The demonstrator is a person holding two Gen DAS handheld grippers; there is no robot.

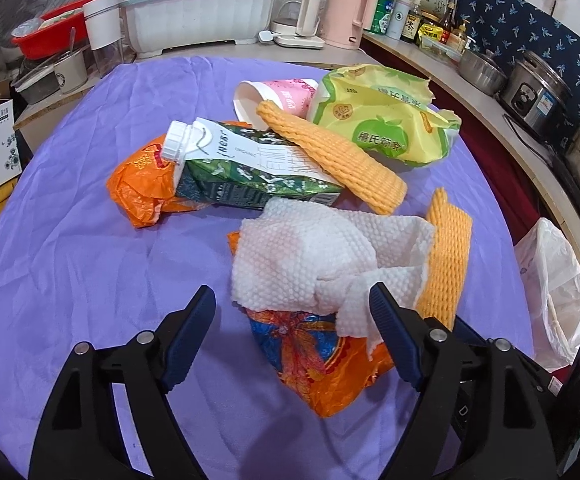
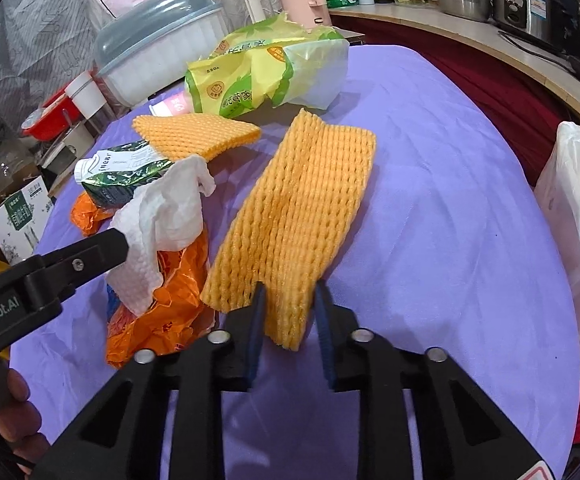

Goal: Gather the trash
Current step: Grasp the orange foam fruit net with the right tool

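Orange foam nets number two: one pinched in the right gripper, one on the milk carton. Left gripper gapes wide near one paper towel; two orange wrappers on the purple cloth.

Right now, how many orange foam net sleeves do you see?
2: one foam sleeve gripped by the right gripper, another sleeve lying across the milk carton. More may be hidden.

Both my views are reading bright and even, soft shadows pooling under my jaws, fisheye bending edges hard, corners vignetting black, centre staying sharp.
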